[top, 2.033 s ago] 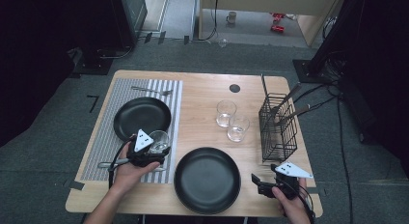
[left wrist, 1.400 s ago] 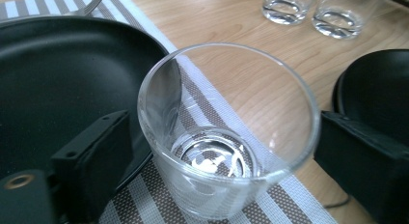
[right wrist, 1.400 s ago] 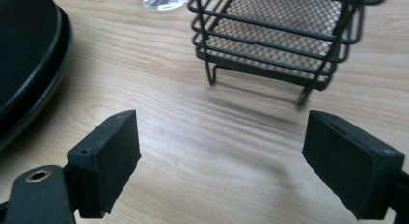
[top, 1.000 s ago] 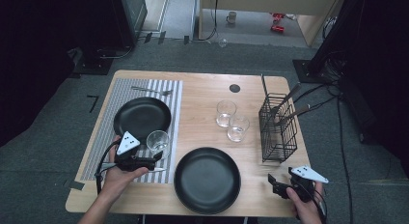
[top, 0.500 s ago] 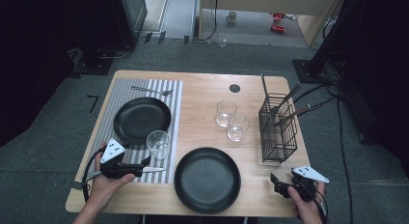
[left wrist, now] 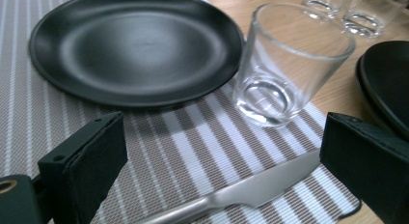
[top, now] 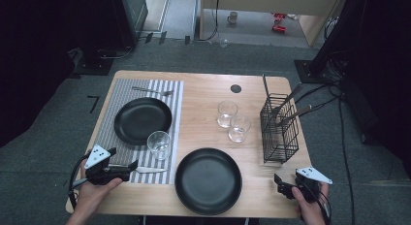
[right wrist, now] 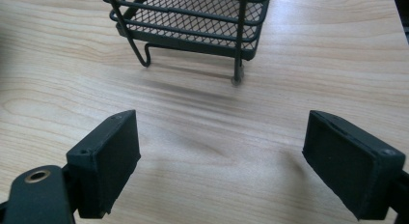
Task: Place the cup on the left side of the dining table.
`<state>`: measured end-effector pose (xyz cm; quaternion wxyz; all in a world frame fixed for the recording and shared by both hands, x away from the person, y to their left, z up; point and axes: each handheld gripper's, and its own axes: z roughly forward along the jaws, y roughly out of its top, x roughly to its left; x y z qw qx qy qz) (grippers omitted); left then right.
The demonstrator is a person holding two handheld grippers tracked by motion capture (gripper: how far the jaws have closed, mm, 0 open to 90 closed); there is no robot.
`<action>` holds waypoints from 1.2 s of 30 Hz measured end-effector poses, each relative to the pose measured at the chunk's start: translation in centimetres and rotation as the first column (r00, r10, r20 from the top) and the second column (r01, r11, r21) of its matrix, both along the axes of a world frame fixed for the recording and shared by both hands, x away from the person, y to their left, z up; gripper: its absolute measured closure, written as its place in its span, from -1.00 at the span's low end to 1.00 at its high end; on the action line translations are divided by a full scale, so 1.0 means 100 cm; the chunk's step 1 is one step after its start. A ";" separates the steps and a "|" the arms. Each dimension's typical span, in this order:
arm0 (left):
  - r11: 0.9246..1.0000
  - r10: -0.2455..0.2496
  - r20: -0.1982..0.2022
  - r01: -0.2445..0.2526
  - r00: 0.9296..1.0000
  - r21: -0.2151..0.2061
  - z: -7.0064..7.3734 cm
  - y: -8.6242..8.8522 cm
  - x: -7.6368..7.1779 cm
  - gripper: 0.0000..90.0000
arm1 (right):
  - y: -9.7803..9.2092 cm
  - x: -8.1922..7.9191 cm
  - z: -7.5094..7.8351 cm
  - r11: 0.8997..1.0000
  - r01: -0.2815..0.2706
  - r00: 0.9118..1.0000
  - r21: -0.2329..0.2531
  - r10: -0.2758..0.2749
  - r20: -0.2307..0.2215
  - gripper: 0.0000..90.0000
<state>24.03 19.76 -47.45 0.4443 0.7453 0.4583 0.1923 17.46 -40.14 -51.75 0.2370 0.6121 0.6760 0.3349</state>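
My left claw [top: 127, 170] sits low at the near-left bench [top: 203, 96] edge, jaws wide apart and empty. The clear drinking glass [left wrist: 288, 64] stands just beyond them on the striped grey placemat [left wrist: 159, 151], apart. I have drawn back from it. My right claw [top: 283, 186] gapes empty.

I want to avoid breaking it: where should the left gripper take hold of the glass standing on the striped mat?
Probably the side wall of the glass, below the rim, coming level from the near side. It stands upright and empty beyond the knife, and the left gripper is already open facing it; the round tapered wall suits jaws on opposite sides.
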 end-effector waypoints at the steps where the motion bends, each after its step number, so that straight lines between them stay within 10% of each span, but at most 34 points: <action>1: 1.000 0.004 -0.003 -0.004 1.000 0.000 -0.001 0.002 -0.001 -0.94 | 0.000 0.000 0.000 1.000 0.002 1.000 -0.001 -0.002 -0.001 -0.73; 30: 0.987 0.157 -0.056 -0.155 0.986 0.046 -0.021 0.068 -0.018 -0.93 | -0.012 -0.003 -0.003 0.997 0.060 0.998 -0.054 -0.061 -0.011 -0.73; 36: 0.978 0.174 -0.082 -0.163 0.981 0.132 -0.032 0.070 -0.020 -0.94 | -0.010 -0.002 -0.006 0.995 0.056 0.998 -0.084 -0.058 -0.021 -0.74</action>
